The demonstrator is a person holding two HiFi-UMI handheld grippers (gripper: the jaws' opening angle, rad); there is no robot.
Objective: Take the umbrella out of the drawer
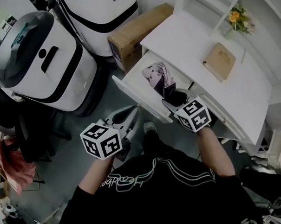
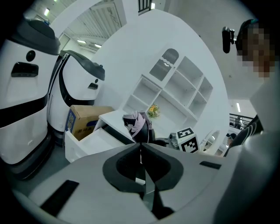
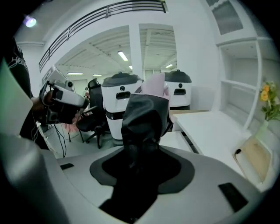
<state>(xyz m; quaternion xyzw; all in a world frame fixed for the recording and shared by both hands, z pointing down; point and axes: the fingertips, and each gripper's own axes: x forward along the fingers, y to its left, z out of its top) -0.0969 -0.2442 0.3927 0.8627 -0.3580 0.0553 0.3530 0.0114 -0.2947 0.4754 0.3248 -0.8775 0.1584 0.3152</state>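
My right gripper (image 1: pixel 173 101) is shut on a folded umbrella (image 1: pixel 158 78) with pink and black fabric, and holds it up over the open white drawer (image 1: pixel 134 94) of the desk. In the right gripper view the umbrella (image 3: pixel 145 114) stands straight up out of the jaws and fills the gap between them. The left gripper view shows the same umbrella (image 2: pixel 138 124) hanging above the drawer (image 2: pixel 87 142). My left gripper (image 1: pixel 129 114) hovers left of the drawer's front, clear of it. Its jaws meet at the tip with nothing between them (image 2: pixel 141 148).
A cardboard box (image 1: pixel 137 32) stands on the floor beside the desk. Two big white machines (image 1: pixel 45 62) fill the left. The desk top (image 1: pixel 188 42) carries a wooden board (image 1: pixel 220 60) and a vase of flowers (image 1: pixel 238 17). Shelves rise behind the desk.
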